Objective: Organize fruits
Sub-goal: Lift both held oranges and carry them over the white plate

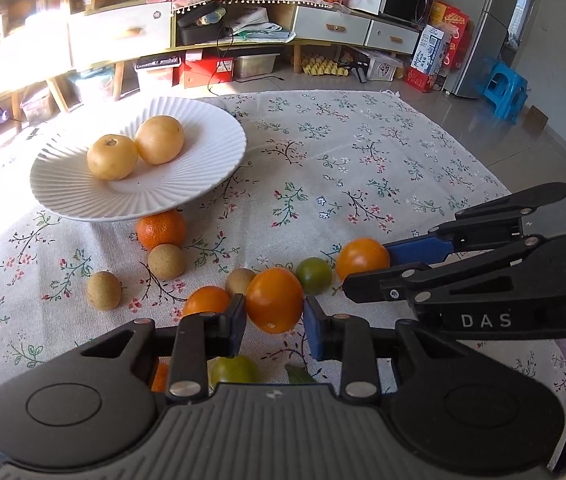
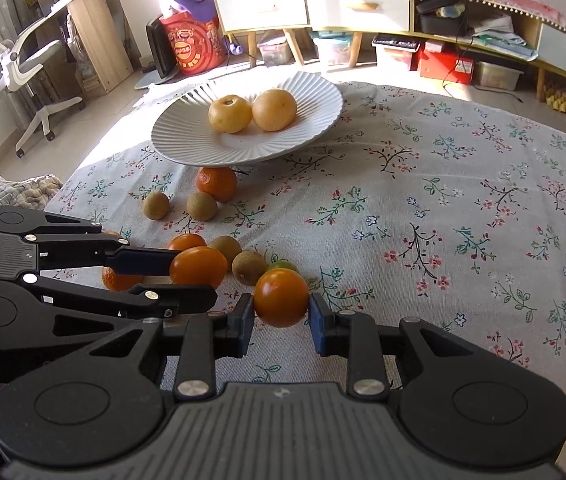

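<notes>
My left gripper point(image 1: 275, 314) is shut on an oval orange tomato point(image 1: 274, 296), held just above the floral cloth. Beside it my right gripper point(image 1: 367, 268) is shut on a rounder orange tomato point(image 1: 363, 256). The right wrist view shows the same: the right gripper point(image 2: 281, 313) pinches its tomato point(image 2: 281, 296), and the left gripper point(image 2: 195, 276) clamps its own point(image 2: 199, 265). A white ribbed plate point(image 1: 83, 200) farther back holds two yellow round fruits point(image 1: 112, 157). A tangerine point(image 1: 161, 228), brown longans point(image 1: 166, 261), another orange tomato point(image 1: 205, 300) and green tomatoes point(image 1: 314, 275) lie loose on the cloth.
The floral cloth point(image 2: 463, 200) spreads bare to the right of the fruit. Behind the table stand a low cabinet with drawers point(image 1: 335, 24), storage boxes on the floor, a blue stool point(image 1: 503, 88) and a white office chair point(image 2: 11, 60).
</notes>
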`<state>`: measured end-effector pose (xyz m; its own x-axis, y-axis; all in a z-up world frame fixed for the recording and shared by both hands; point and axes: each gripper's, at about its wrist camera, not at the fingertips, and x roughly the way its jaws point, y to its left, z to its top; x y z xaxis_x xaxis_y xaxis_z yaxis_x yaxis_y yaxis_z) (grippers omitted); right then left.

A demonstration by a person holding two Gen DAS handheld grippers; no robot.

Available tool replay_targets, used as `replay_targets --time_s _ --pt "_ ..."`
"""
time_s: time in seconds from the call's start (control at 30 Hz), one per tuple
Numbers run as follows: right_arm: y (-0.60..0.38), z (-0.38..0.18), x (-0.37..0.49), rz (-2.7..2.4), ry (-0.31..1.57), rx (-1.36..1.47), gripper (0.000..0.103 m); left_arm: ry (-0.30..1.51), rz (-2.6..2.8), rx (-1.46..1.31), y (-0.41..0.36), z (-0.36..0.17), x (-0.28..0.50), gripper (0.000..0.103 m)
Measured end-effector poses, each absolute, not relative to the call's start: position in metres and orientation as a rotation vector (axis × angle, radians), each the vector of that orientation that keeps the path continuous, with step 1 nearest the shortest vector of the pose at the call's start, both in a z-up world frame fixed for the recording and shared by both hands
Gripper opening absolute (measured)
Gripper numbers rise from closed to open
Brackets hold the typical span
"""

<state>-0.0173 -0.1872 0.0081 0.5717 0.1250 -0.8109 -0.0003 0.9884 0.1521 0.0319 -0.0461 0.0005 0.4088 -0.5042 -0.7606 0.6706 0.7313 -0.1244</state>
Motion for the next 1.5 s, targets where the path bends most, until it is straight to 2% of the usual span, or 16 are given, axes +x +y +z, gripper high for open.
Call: replay_targets --time_s 0.47,1.2,1.5 --pt "-0.188 0.033 0.017 0.040 0.852 0.178 0.026 0.810 -0.620 0.137 -0.042 0.025 0.063 0.017" --pt "-0.191 0.015 0.071 0.120 0.784 0.273 0.026 0.750 -0.520 0.096 -0.022 -0.005 0.119 0.017" --pt "-0.186 0.005 0.085 0.118 0.797 0.156 0.026 0.746 -0.533 0.133 -0.035 -0.011 0.129 0.017"
